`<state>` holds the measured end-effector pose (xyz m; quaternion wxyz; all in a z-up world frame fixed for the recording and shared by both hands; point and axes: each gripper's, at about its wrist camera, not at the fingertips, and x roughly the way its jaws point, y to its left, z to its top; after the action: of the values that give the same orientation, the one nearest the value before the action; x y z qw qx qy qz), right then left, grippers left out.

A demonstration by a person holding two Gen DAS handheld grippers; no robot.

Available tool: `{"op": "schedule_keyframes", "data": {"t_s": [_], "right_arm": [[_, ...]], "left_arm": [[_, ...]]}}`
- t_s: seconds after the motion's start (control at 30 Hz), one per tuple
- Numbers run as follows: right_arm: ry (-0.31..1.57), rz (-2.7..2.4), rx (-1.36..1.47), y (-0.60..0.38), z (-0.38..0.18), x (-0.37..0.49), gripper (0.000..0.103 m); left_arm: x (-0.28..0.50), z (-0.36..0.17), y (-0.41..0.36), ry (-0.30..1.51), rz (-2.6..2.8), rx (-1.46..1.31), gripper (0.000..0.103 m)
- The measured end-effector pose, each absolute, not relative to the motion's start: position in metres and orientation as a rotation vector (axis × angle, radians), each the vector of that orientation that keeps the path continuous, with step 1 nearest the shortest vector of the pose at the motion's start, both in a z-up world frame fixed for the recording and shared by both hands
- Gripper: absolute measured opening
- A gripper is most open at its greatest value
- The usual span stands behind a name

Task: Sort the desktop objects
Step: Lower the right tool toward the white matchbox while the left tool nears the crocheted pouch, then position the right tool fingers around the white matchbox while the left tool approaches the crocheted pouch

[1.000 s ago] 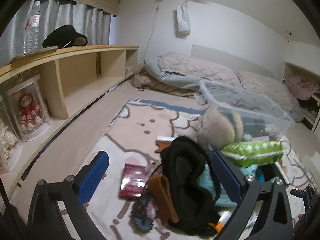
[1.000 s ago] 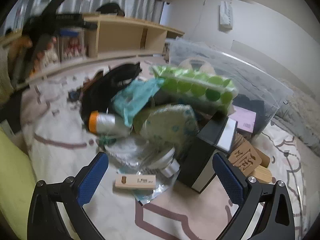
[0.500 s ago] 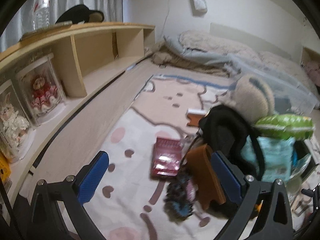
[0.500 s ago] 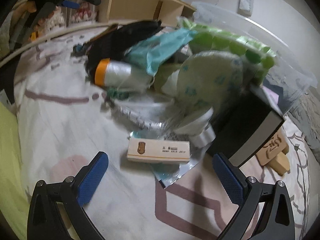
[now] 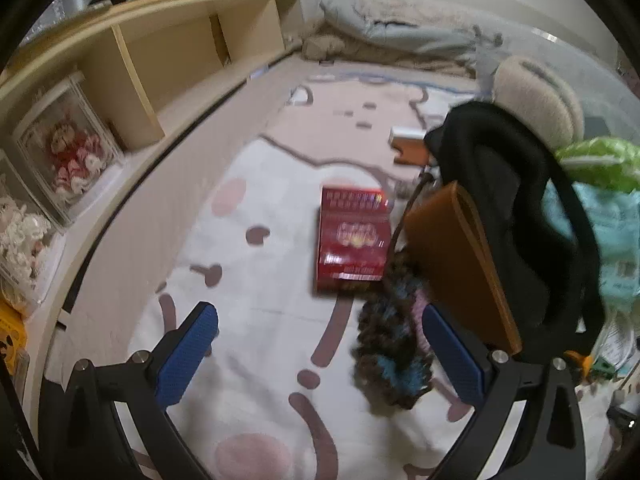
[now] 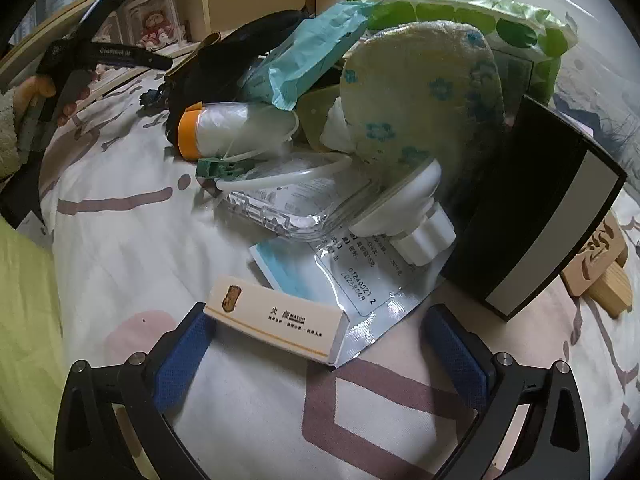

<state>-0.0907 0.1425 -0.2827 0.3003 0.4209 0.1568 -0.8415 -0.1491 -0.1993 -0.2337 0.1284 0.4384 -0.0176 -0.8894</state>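
1. The cream matchbox [image 6: 276, 325] lies flat on the patterned blanket [image 6: 132, 240], at the near edge of the heap of mixed objects, one end resting on a silver foil pouch [image 6: 360, 280].
2. The right gripper [image 6: 318, 354] sits low over the matchbox with its jaws wide; the left blue pad [image 6: 182, 360] is just beside the matchbox's left end, while the right pad stands apart from the other end, and nothing is clamped.
3. Beyond the matchbox lie a clear plastic case [image 6: 288, 204], a white plastic fitting [image 6: 416, 220] and a roll with an orange cap [image 6: 224, 130].
4. Right of the matchbox a black box with a grey stripe [image 6: 536, 232] stands tilted, with wooden blocks [image 6: 604, 268] just past it.
5. Behind these lean a yellow padded piece with blue flowers [image 6: 420, 92], a teal wrapper [image 6: 308, 56] and a green dotted pack [image 6: 480, 16].
6. Far left of the matchbox, a hand [image 6: 36, 92] holds the other gripper's black handle.
7. The left gripper [image 5: 320, 354] has its jaws wide and empty above the blanket.
8. Ahead of it lies a red box [image 5: 354, 240], touching a dark fuzzy item with blue patches [image 5: 390, 352].
9. Beside these stand a brown leather wallet [image 5: 456, 264] and a black bag [image 5: 516, 216].
10. A wooden shelf [image 5: 168, 52] runs along the left.
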Motion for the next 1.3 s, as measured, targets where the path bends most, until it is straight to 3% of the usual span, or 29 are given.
{"op": "schedule_keyframes", "data": {"t_s": [0.2,0.7,1.2,1.3], "right_arm": [[0.409,-2.23,1.119,0.146,-0.283,-0.088,0.103],[0.375,-2.161,1.174,0.163,-0.278,-0.087,0.103],[0.063,-2.381,1.234,0.203,-0.247,-0.114,0.103],[0.127,-2.385,1.288,0.2,-0.258,-0.115,0.103]], "left_arm": [[-0.153,-0.249,-0.197,-0.046,-2.576,1.361,0.103],[-0.161,-0.269,-0.192,-0.268,-2.44,1.436,0.103],[-0.153,-0.261,-0.231,-0.188,-2.31,1.339,0.103],[-0.151,-0.261,-0.24,-0.127,-2.298,1.339,0.103]]}}
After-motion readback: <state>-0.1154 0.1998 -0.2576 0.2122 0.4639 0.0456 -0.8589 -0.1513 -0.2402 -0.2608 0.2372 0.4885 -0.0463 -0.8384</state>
